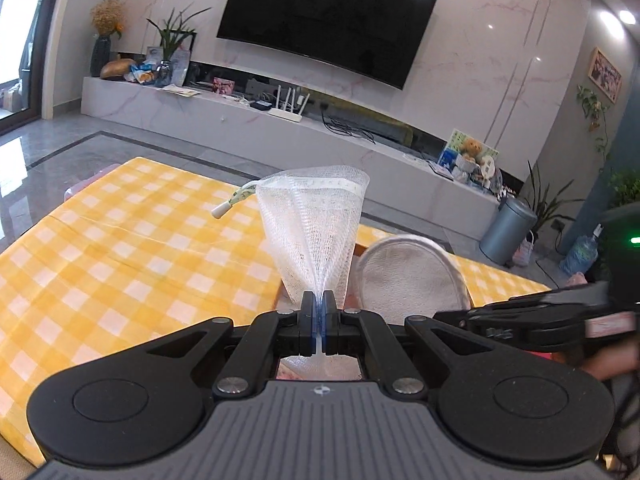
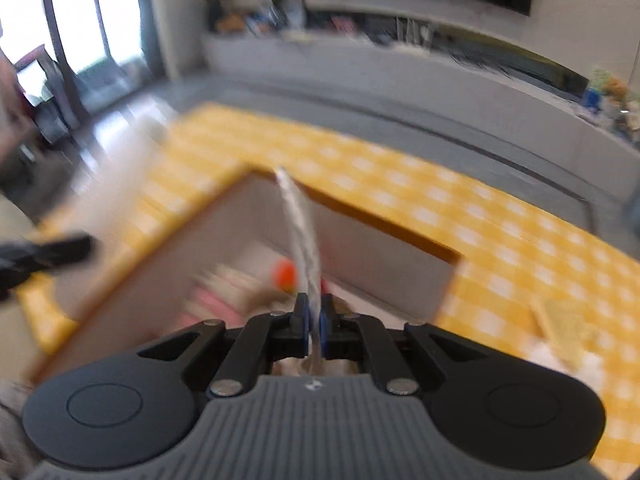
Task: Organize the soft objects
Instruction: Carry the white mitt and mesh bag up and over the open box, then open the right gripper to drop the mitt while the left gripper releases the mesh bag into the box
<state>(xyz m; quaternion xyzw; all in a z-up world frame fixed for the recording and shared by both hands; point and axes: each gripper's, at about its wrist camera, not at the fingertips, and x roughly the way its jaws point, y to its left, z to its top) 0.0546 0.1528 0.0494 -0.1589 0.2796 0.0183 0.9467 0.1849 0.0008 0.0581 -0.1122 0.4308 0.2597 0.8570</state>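
The left gripper (image 1: 319, 300) is pinched fully closed on the gathered bottom of a white mesh bag (image 1: 316, 224). The bag fans upward and away from the 2 fingers, its open rim widest at the top, where a pale drawstring with a white end stopper (image 1: 234, 202) sticks out to the left. The bag stands above the yellow-checked tablecloth (image 1: 120, 248), near the tabletop's edge closest to the camera.

Just right of the bag, and beyond the left gripper's fingers, a round grey-white pad (image 1: 408, 276) stands on edge, its flat face toward the camera. The right gripper's black body reaches in from the right edge of that view, with part of a hand behind it.

In the blurred right wrist view, the right gripper (image 2: 314, 304) is also clamped shut, holding the same kind of pale pad edge-on (image 2: 302, 232), so it shows as a thin strip rising from between the fingers. Below it sits an open cardboard box (image 2: 360, 248), set against the near edge of the tabletop. Inside the box lie an orange object (image 2: 285, 274) and something pink (image 2: 216, 304), both too blurred to name.
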